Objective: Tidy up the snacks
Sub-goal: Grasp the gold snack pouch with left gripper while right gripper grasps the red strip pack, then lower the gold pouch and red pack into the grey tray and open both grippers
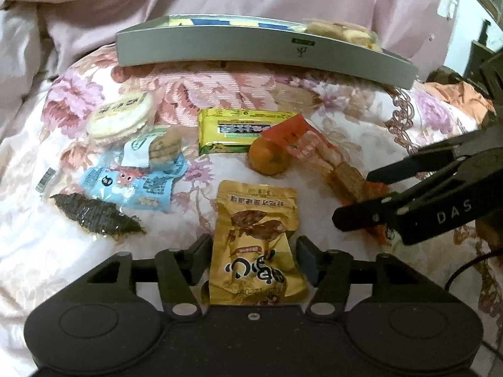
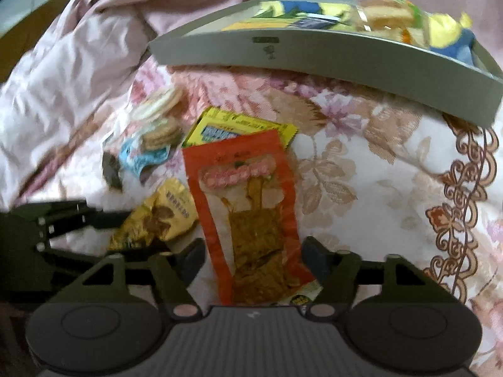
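- Left gripper (image 1: 253, 259): jaws half spread, gold snack pouch (image 1: 256, 242) between the pads, touching or not I cannot tell.
- Right gripper (image 2: 254, 259): jaws apart, red snack pack (image 2: 251, 220) between, right pad not touching.
- Mandarin (image 1: 270, 157), yellow pack (image 1: 242, 130) beyond, on floral bedcover (image 1: 345, 119).
- Grey box (image 1: 251, 51) w/ snacks behind.

The right tool (image 2: 253, 259) straddled an orange packet (image 2: 248, 213) lying on the floral bedspread (image 2: 361, 169), its fingers clear of it. A gold pouch (image 2: 157, 216) lay beside; a grey box (image 2: 314, 58) sat beyond.
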A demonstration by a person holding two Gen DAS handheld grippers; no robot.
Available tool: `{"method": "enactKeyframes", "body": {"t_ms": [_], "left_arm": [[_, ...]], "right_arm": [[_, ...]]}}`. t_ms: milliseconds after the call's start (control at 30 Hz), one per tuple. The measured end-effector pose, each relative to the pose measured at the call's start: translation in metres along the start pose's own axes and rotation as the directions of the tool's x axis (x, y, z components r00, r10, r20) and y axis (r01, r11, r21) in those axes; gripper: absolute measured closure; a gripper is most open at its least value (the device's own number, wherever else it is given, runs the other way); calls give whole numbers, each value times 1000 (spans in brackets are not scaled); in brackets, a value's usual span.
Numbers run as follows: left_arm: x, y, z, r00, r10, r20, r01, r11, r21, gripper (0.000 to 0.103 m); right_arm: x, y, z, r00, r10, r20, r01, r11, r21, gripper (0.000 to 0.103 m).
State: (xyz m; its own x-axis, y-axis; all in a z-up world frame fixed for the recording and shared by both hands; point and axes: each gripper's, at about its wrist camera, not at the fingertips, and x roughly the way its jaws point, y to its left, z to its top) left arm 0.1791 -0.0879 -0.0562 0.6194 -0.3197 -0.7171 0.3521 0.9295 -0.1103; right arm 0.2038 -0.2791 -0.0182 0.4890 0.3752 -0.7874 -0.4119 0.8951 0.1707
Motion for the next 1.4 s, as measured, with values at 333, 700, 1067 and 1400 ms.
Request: {"method": "enactKeyframes", "body": {"t_ms": [333,700,1067,1400], "left_arm": [[-1,-3,-2,999,26,20,-26,999,27,49],[-10,-3,-7,990,51,133,-48,998,-29,55],[-24,-1,-7,962,102,254,-79,992,-102,55],[-32,5,2,934,150,323,-91,977,-192,55]], "right_arm": [[7,4,-1,999,-39,-8,38,998,-57,32],[0,12,-1,994,-60,89,66,995,-74,52],[-3,25,-2,981,-111,161,135,979,-150,58],[-13,63,-16,896,-237,376,374,859,-350,58]]}}
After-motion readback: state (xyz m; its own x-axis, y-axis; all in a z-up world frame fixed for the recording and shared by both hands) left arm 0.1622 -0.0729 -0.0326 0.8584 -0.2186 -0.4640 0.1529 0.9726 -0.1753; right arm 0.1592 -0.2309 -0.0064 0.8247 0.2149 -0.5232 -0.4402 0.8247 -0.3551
